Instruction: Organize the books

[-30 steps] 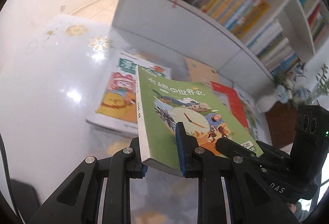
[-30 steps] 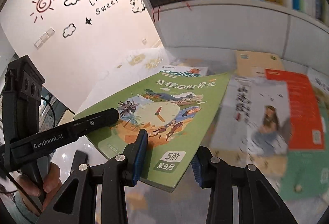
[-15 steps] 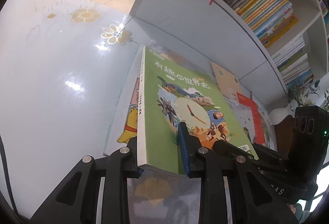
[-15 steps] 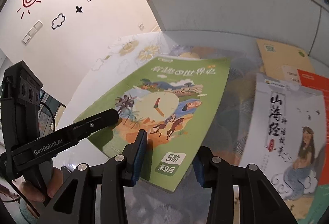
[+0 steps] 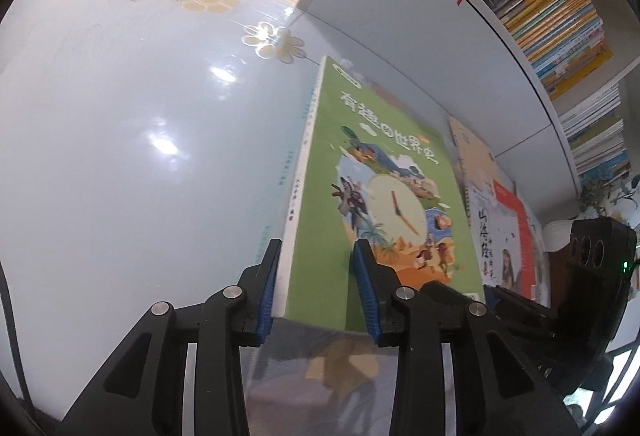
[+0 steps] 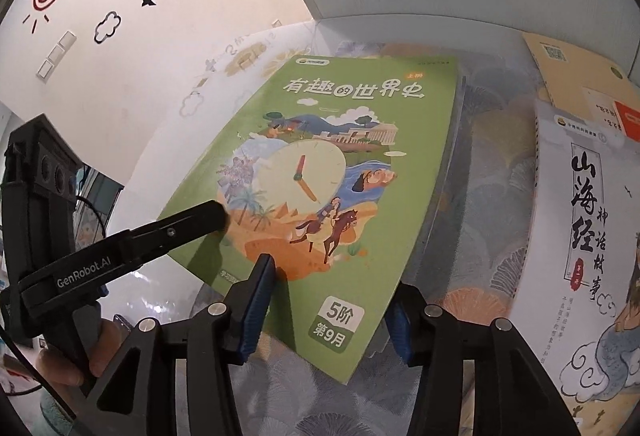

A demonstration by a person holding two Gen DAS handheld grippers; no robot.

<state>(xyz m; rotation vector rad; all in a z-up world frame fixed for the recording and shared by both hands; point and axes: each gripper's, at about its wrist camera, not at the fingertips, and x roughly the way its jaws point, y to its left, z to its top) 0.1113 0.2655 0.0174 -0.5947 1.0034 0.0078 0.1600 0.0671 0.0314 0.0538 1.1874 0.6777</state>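
Note:
A green book with a clock on its cover (image 5: 384, 191) is held by both grippers above the table. My left gripper (image 5: 318, 288) is shut on its near spine corner, one finger on the cover and one under it. My right gripper (image 6: 326, 300) is shut on the other near corner of the same book (image 6: 332, 163). The left gripper's finger (image 6: 188, 222) shows in the right wrist view resting on the cover. A book lies beneath the green one; only its edge (image 6: 452, 171) shows.
A white illustrated book (image 6: 592, 236) and a tan one (image 6: 568, 67) lie on the table to the right, beside a red-covered book (image 5: 516, 232). A white bookshelf (image 5: 420, 19) full of books stands behind. The glossy white table (image 5: 140, 155) spreads left.
Both grippers carried the green book left and down over the illustrated book that lay at the left, which is now almost fully covered. The green book sits flatter and lower.

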